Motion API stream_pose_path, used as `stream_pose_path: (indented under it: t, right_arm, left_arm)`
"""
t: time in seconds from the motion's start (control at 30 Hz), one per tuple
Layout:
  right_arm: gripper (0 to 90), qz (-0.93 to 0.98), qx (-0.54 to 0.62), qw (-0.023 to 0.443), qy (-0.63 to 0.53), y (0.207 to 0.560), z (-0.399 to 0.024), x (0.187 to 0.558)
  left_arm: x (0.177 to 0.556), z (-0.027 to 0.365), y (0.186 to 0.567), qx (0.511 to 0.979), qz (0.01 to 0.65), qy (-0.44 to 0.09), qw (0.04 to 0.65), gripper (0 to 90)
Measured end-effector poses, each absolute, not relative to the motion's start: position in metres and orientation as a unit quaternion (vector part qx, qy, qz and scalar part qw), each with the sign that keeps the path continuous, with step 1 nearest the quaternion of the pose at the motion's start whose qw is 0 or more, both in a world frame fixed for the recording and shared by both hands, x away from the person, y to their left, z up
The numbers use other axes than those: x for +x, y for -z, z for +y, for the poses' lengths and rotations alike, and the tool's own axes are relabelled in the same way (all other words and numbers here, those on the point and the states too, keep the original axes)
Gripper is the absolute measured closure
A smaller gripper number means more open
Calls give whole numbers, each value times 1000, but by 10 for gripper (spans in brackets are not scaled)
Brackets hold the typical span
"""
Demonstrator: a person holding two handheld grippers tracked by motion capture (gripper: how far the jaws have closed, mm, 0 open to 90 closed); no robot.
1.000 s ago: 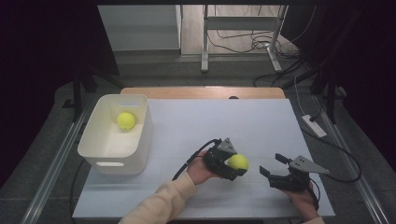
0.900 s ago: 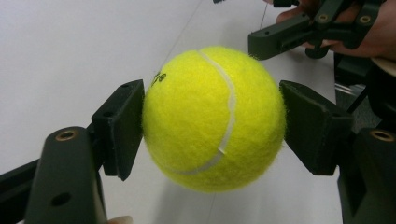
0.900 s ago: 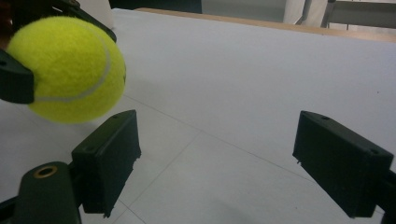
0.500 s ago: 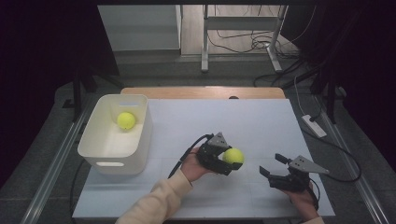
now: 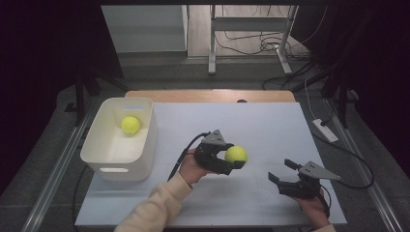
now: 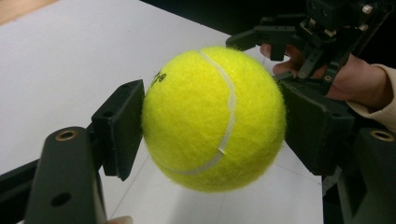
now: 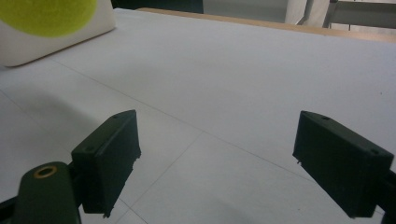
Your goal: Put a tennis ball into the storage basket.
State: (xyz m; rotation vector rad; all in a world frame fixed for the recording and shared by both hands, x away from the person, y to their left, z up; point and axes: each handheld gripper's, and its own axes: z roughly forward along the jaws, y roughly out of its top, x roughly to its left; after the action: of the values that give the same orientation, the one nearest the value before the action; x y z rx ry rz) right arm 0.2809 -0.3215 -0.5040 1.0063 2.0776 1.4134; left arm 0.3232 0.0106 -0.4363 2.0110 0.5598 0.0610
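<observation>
My left gripper point(image 5: 235, 156) is shut on a yellow tennis ball point(image 5: 236, 153) and holds it just above the white table top point(image 5: 270, 125), near the middle. In the left gripper view the ball point(image 6: 214, 119) sits squeezed between both black pads point(image 6: 122, 126). A second yellow ball point(image 5: 130, 124) lies inside the white bin point(image 5: 118, 162) at the left. My right gripper point(image 5: 281, 170) rests low at the front right, open, with nothing between its jaws. In its own view the right gripper point(image 7: 229, 158) looks across bare table.
The white bin stands at the table's left side. A blurred yellow ball point(image 7: 51, 14) shows at the top left of the right gripper view, over a white shape point(image 7: 60, 39). A power strip point(image 5: 325, 130) lies off the table's right edge. Cables trail from both grippers.
My left gripper has carried the ball a little up and to the left, away from the right gripper. The right gripper has stayed where it was.
</observation>
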Motion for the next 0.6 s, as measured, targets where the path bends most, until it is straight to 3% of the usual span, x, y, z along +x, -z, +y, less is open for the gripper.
stream_pose_path:
  t: [0.6]
  right_arm:
    - [145, 750, 364, 216, -509, 504, -321, 281]
  left_arm:
    - [323, 35, 418, 816, 248, -53, 519, 273]
